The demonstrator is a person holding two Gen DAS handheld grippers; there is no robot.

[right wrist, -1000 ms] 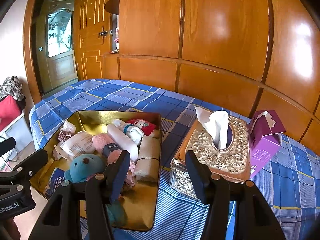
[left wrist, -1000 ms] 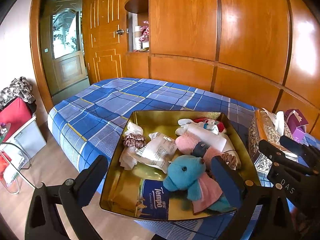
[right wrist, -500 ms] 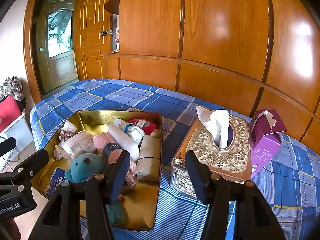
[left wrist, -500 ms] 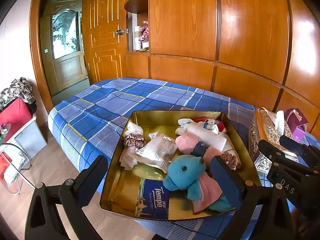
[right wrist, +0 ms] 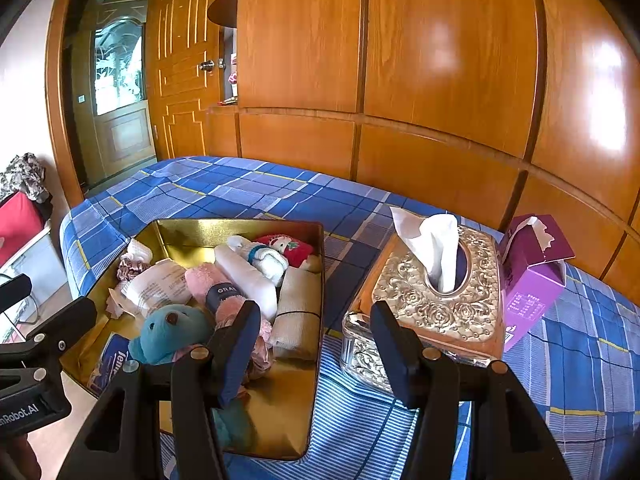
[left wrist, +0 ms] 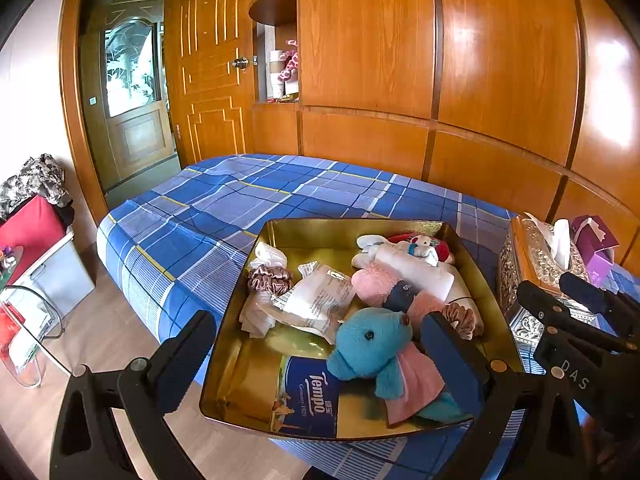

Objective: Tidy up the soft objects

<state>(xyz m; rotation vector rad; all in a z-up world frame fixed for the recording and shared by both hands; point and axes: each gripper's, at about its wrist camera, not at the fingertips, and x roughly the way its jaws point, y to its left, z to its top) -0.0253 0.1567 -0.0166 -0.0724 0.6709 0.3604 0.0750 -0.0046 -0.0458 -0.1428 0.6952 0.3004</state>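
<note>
The left gripper (left wrist: pixel 320 354) is hovering with its two dark fingers (left wrist: pixel 188 344) spread wide and nothing between the pads, framing the near part of a gold tray (left wrist: pixel 344 232) that is sitting on a blue plaid bedspread (left wrist: pixel 224 208). The right gripper (right wrist: pixel 316 340) is likewise hanging with its fingers (right wrist: pixel 386 336) apart and gripping nothing, one finger over the tray's right side and the other over an ornate gold tissue box (right wrist: pixel 452 304) that is standing just beside the tray. Inside the tray, a teal plush bear (left wrist: pixel 370 346) in a pink dress is lying near the front, beside a blue Tempo tissue pack (left wrist: pixel 312 396). Behind the bear, a pink fluffy roll (left wrist: pixel 376 284) with a dark band is resting against a white rolled cloth (left wrist: pixel 416 268), with a small red and white doll (left wrist: pixel 424 242) at the far end. A crinkled white packet (left wrist: pixel 316 300) is lying in the middle, touching a satin scrunchie (left wrist: pixel 268 280) on the left. A beige folded cloth (right wrist: pixel 298 312) is lying along the tray's right wall. A purple tissue carton (right wrist: pixel 532 276) is standing to the right of the ornate box. Wooden wardrobe panels (left wrist: pixel 440 60) are rising behind the bed.
</note>
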